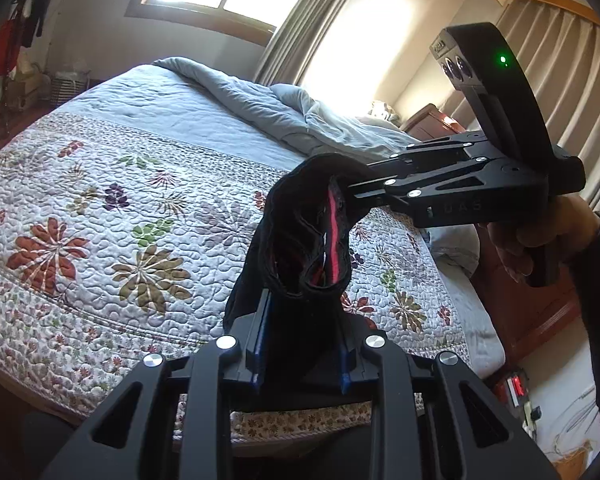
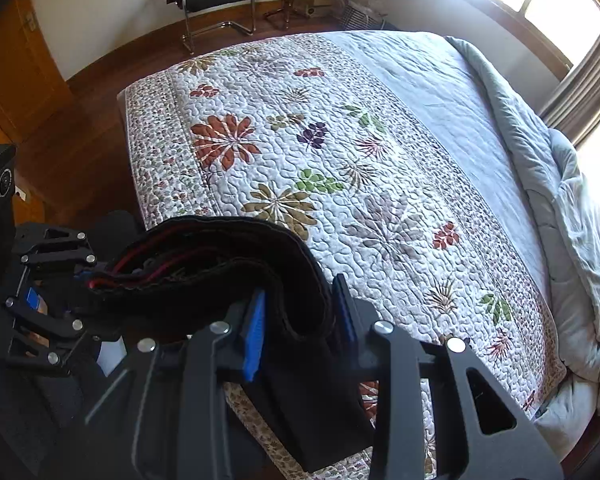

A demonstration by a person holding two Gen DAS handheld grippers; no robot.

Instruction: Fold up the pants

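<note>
Pants (image 1: 300, 240), black with a red-striped waistband, hang bunched in the air above the near edge of the bed (image 1: 120, 184), held at the waistband by both grippers. The left gripper (image 1: 304, 344) is clamped on one part of the band, and the right gripper (image 2: 300, 320) is pinching another part close by. With the two grips this near each other, the cloth between them sags in a thick roll. If it is laid down like this, the legs may land twisted or crumpled on the quilt (image 2: 300, 152). A bulky pinch could also slip free when the band is pulled taut.
</note>
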